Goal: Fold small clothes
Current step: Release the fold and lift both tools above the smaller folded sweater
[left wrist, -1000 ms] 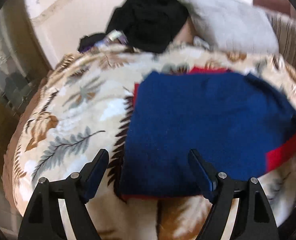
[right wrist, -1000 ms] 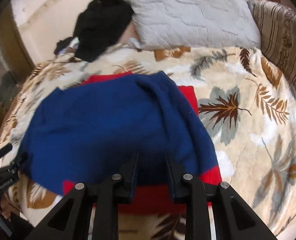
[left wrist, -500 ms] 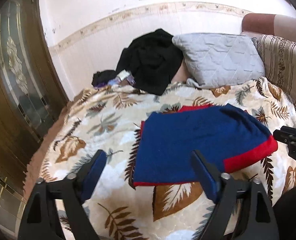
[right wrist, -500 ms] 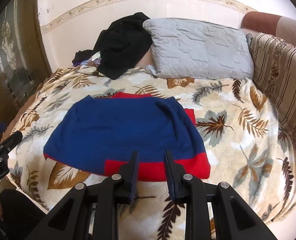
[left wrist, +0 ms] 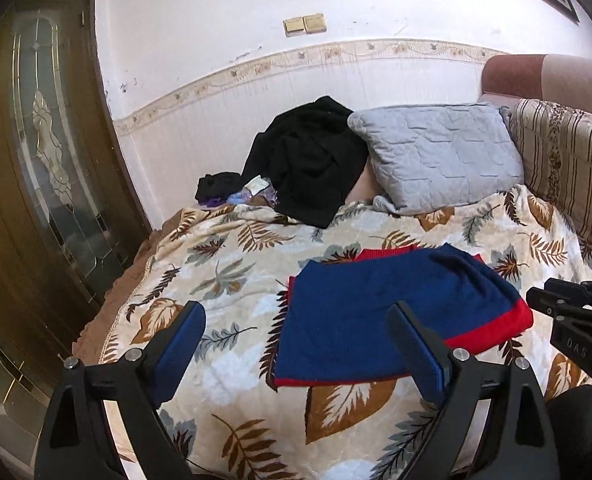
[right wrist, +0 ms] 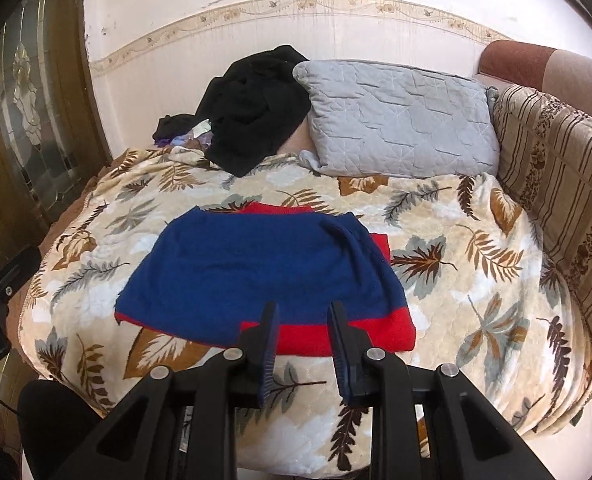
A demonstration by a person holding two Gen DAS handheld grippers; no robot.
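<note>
A folded blue garment with red trim (left wrist: 379, 312) lies flat on the leaf-patterned blanket (left wrist: 224, 276); it also shows in the right wrist view (right wrist: 256, 272). My left gripper (left wrist: 296, 320) is open wide and empty, held above and in front of the garment. My right gripper (right wrist: 300, 312) is open by a narrow gap and empty, held back from the garment's red near edge. The right gripper also shows at the right edge of the left wrist view (left wrist: 575, 312).
A grey quilted pillow (right wrist: 399, 120) and a heap of black clothes (right wrist: 252, 108) lie at the head of the bed. A striped cushion (right wrist: 559, 184) lines the right side. A wooden door with glass (left wrist: 44, 184) stands at the left.
Both grippers have pulled back and up from the garment, which stays folded on the blanket. The right gripper's jaws have parted a little.
</note>
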